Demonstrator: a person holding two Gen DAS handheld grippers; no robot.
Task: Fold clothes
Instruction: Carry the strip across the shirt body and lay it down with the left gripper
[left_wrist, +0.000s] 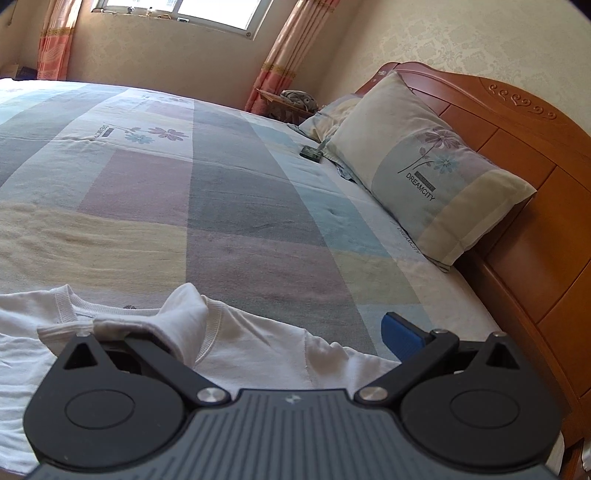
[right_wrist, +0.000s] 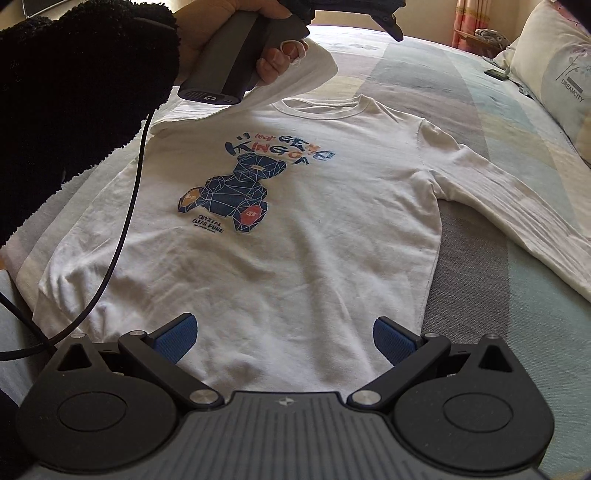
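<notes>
The white long-sleeved shirt (right_wrist: 295, 229) lies face up on the bed (right_wrist: 491, 229), its blue bear print (right_wrist: 236, 192) and round collar (right_wrist: 321, 107) showing, the body spread flat across the striped bedspread. On the left, a hand (right_wrist: 255, 48) in a dark fuzzy sleeve (right_wrist: 74, 92) grips the grey handle of the left tongs (left_wrist: 236, 332), a black cable (right_wrist: 122, 229) trailing down from it over the shirt's left edge. The shirt's left sleeve (right_wrist: 295, 81) is lifted off the bed under that hand and hangs folded inward toward the collar. In the left wrist view the sleeve cuff (left_wrist: 177, 321) drapes over the left finger of these tongs while the right blue pad (left_wrist: 402, 332) stands far from it and bare; the left tongs are spread, not clenched. The right tongs (right_wrist: 284, 336) hover over the shirt's hem, both blue pads (right_wrist: 173, 338) wide apart and holding nothing. Further right, the other sleeve (right_wrist: 517, 210) stretches out flat across the bedspread. A pillow (left_wrist: 432, 173) leans against the wooden headboard (left_wrist: 517, 184) at the far right, with a small dark object (left_wrist: 310, 153) just beside it.
</notes>
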